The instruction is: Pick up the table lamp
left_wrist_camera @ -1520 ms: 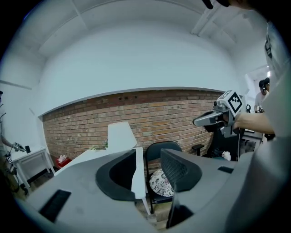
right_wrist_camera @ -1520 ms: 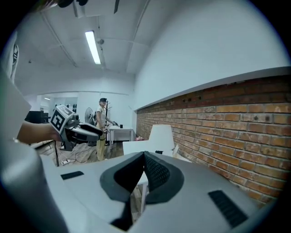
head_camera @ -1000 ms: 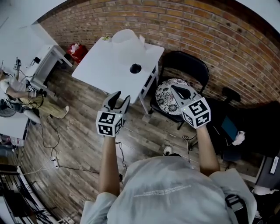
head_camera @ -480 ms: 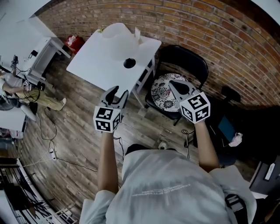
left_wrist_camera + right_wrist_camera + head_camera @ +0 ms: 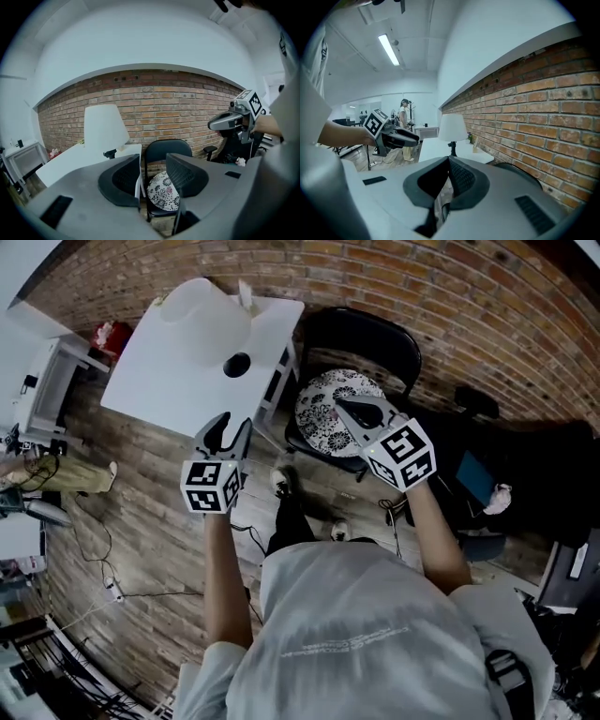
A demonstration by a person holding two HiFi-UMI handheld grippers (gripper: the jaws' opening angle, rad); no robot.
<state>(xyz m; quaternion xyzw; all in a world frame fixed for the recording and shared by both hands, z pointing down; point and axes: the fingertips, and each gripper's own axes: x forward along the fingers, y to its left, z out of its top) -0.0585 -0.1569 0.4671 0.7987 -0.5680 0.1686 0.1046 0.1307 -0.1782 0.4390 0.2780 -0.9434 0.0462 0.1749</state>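
Observation:
The table lamp [image 5: 202,306] has a white shade and a black base [image 5: 236,364]; it stands on the white table [image 5: 150,381] by the brick wall. My left gripper [image 5: 230,427] hovers open and empty off the table's near edge, well short of the lamp. In the left gripper view the lamp [image 5: 104,127] rises left of the open gripper [image 5: 152,161]. My right gripper [image 5: 341,406] is shut and holds nothing above a chair cushion. In the right gripper view the lamp [image 5: 452,127] stands far ahead, beyond the shut gripper [image 5: 449,161].
A black folding chair [image 5: 361,338] with a patterned cushion [image 5: 323,423] stands right of the table against the brick wall [image 5: 422,296]. Cables [image 5: 103,568] trail over the wooden floor. A person [image 5: 47,474] stands at the far left beside white furniture [image 5: 42,395].
The table and lamp have slid left and up in the head view while a foot has come into sight below. Both grippers kept their state, and the right one now hangs over the cushion.

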